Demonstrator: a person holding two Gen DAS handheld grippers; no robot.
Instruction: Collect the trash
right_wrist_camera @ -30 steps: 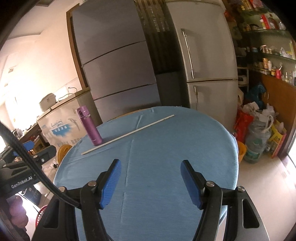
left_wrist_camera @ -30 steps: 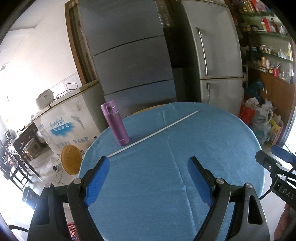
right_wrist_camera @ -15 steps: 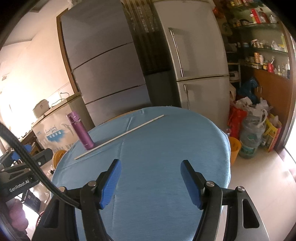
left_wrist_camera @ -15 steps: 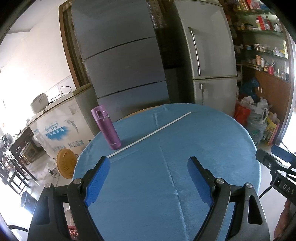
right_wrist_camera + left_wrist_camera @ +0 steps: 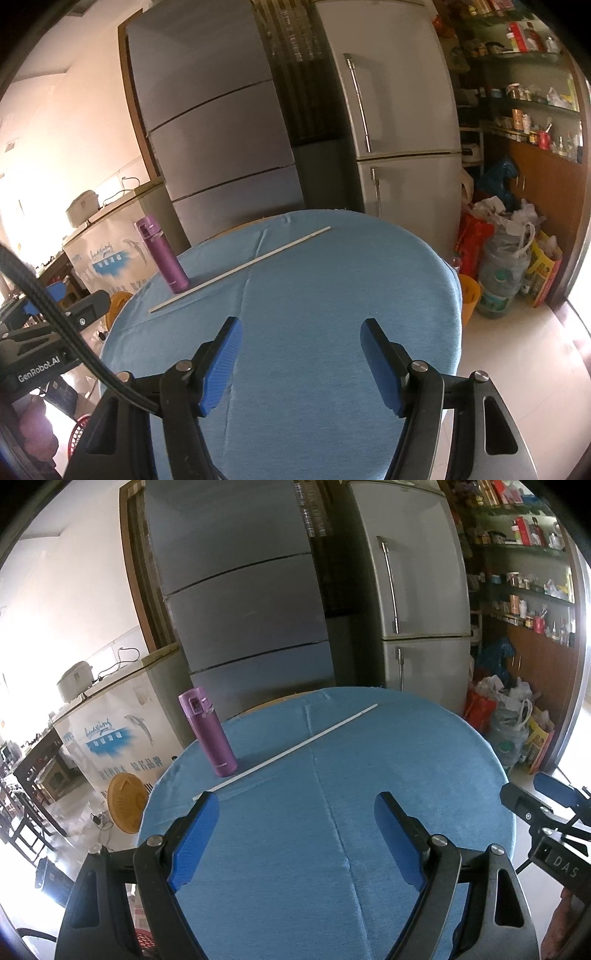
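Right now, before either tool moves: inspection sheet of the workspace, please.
Surface: round table under blue cloth, creased, no spills seen.
Job's things: long white stick lying diagonally on the cloth; no other trash on the table.
Clutter: purple flask upright beside the stick's near end.
Grippers: left tool open, empty, above the near table edge; right tool likewise.
Cables: black cable crossing left of the right tool.
Surroundings: fridges behind; bags on the floor, right.
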